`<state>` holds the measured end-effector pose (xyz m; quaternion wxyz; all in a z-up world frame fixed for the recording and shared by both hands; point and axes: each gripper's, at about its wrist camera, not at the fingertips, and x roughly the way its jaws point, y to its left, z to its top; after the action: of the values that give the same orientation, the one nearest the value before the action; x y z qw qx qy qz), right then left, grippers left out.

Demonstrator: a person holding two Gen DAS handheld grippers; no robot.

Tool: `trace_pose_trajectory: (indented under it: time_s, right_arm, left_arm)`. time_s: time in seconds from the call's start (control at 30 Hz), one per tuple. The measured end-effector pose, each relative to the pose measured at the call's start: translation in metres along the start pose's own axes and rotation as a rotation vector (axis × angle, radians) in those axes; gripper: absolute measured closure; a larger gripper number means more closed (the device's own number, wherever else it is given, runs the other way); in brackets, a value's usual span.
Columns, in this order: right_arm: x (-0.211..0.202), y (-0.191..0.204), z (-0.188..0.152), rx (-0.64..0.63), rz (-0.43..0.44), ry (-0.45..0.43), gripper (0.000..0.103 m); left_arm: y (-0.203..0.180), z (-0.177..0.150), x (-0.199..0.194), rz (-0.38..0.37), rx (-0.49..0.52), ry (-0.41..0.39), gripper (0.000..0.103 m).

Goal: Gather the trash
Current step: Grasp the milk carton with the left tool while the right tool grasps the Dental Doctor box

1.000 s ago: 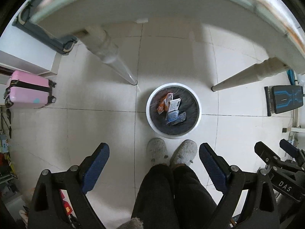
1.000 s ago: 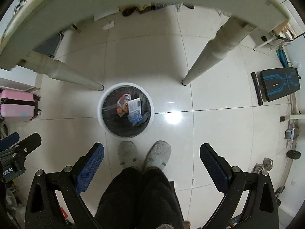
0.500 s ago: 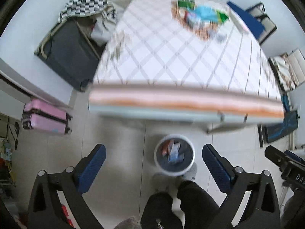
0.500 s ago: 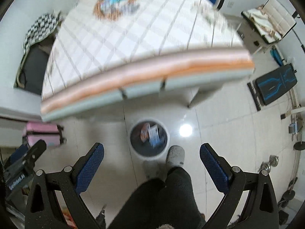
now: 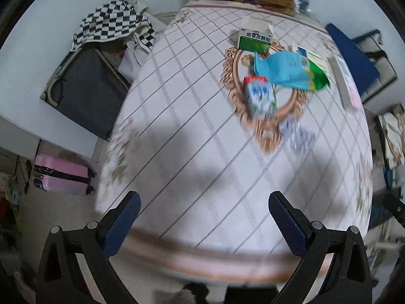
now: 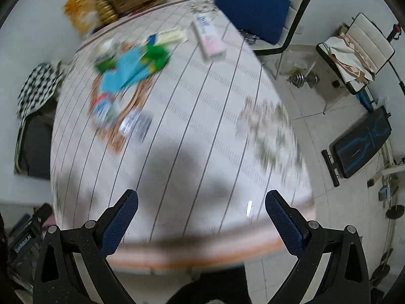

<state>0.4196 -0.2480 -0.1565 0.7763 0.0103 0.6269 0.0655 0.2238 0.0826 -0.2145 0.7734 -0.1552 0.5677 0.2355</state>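
White walls and a tiled floor surround a desk [image 5: 192,152] covered by a diamond-checked cloth. Beside it a pink suitcase [image 5: 60,174] and a checkered bag [image 5: 114,22] are seen in the left view, and a blue-seated chair [image 6: 250,10] and a dumbbell [image 6: 303,77] in the right.

On the far half of the desk the trash is gathered over an ornate oval print: a green-and-white box [image 5: 254,41], a blue-and-green packet [image 5: 291,72], a small carton [image 5: 260,95] and a silvery blister pack [image 5: 296,136] just in front of the carton. A long pale box [image 5: 345,83] lies apart near the right edge. Both views are blurred by motion.

The left gripper [image 5: 203,209] is held released, its jaws wide and nothing between them; the right gripper [image 6: 201,207] is likewise spread and empty. Both are poised above the near, bare part of the desk, well short of the trash.

The step in hand is judged to be the reach for another piece. A forward move over the pile is called for next, a gripper being lowered around one item, probably the blister pack or the carton as the nearest, and then clenched.
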Motion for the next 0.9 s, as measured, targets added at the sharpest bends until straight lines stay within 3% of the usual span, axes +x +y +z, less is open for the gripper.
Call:
trace_pose_trajectory:
  time_s: [0.23, 0.43, 0.5, 0.53, 0.6, 0.63, 0.67, 0.73, 0.77, 0.83, 0.9]
  right_arm:
    - [0.068, -0.035, 0.163, 0.037, 0.023, 0.01, 0.01]
    - [0.136, -0.037, 0.264, 0.036, 0.004, 0.055, 0.01]
    - [0.161, -0.033, 0.291, 0.03, -0.005, 0.07, 0.01]
    - [0.169, -0.031, 0.297, 0.027, -0.009, 0.075, 0.011]
    - [0.189, -0.025, 0.313, 0.018, -0.01, 0.092, 0.014]
    - [0.194, -0.022, 0.317, 0.013, -0.01, 0.097, 0.016]
    - [0.201, -0.019, 0.323, 0.003, -0.012, 0.101, 0.017]
    - [0.214, -0.01, 0.332, -0.026, -0.009, 0.104, 0.026]
    - [0.219, -0.007, 0.334, -0.038, -0.012, 0.108, 0.03]
    - [0.228, -0.002, 0.335, -0.068, -0.022, 0.124, 0.053]
    - [0.23, 0.001, 0.334, -0.079, -0.032, 0.111, 0.054]
  left_arm:
    - [-0.054, 0.103, 0.08, -0.021, -0.071, 0.125, 0.0]
    - [-0.081, 0.148, 0.139, -0.032, -0.069, 0.2, 0.001]
    - [-0.086, 0.154, 0.154, -0.029, -0.058, 0.225, 0.007]
    - [-0.087, 0.156, 0.161, -0.026, -0.054, 0.237, 0.01]
    - [-0.087, 0.157, 0.169, -0.026, -0.053, 0.255, 0.028]
    - [-0.087, 0.156, 0.173, -0.03, -0.056, 0.266, 0.033]
    - [-0.086, 0.155, 0.176, -0.041, -0.059, 0.271, 0.046]
    - [-0.083, 0.153, 0.174, -0.053, -0.069, 0.254, 0.055]
    - [-0.082, 0.152, 0.173, -0.05, -0.064, 0.246, 0.058]
    - [-0.078, 0.149, 0.169, -0.043, -0.063, 0.235, 0.058]
    - [-0.074, 0.146, 0.163, -0.035, -0.064, 0.22, 0.058]
